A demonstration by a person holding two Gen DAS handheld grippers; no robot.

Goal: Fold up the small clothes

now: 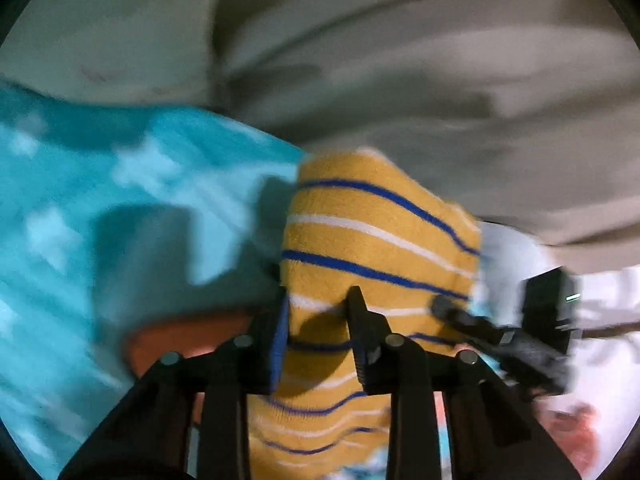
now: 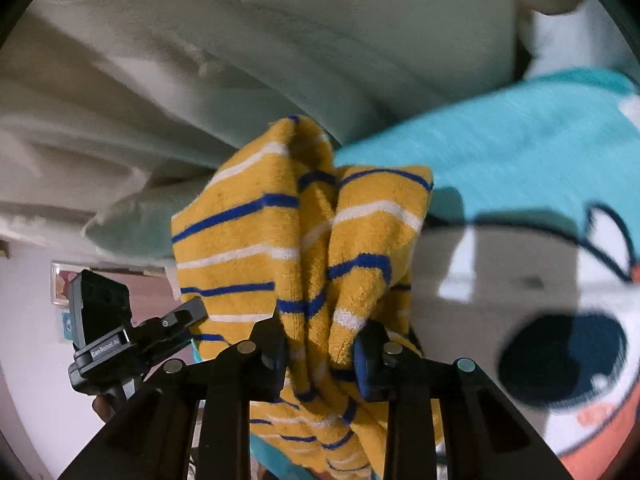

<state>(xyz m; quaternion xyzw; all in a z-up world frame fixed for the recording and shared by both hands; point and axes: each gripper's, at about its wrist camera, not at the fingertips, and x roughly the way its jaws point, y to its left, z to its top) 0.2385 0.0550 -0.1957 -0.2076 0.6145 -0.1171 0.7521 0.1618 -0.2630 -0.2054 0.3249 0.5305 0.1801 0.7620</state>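
A small mustard-yellow garment (image 1: 372, 248) of fuzzy terry-like knit, crossed by thin blue and white stripes, hangs bunched between both tools, lifted over a turquoise cloth (image 1: 100, 208) printed with pale stars and a large cartoon face. The left tongs (image 1: 320, 332) pinch a flat stretch of it between blue-padded fingers (image 1: 280, 332). The right tongs (image 2: 322, 354) clamp a thicker gathered wad, the cloth creased into deep vertical folds above them. Behind lies rumpled off-white bedding (image 2: 280, 40), soft and heavily wrinkled. Motion blur smears the turquoise cloth and the bedding in the left view, and the garment's lower edge runs behind the black linkage, so its full outline cannot be made out.
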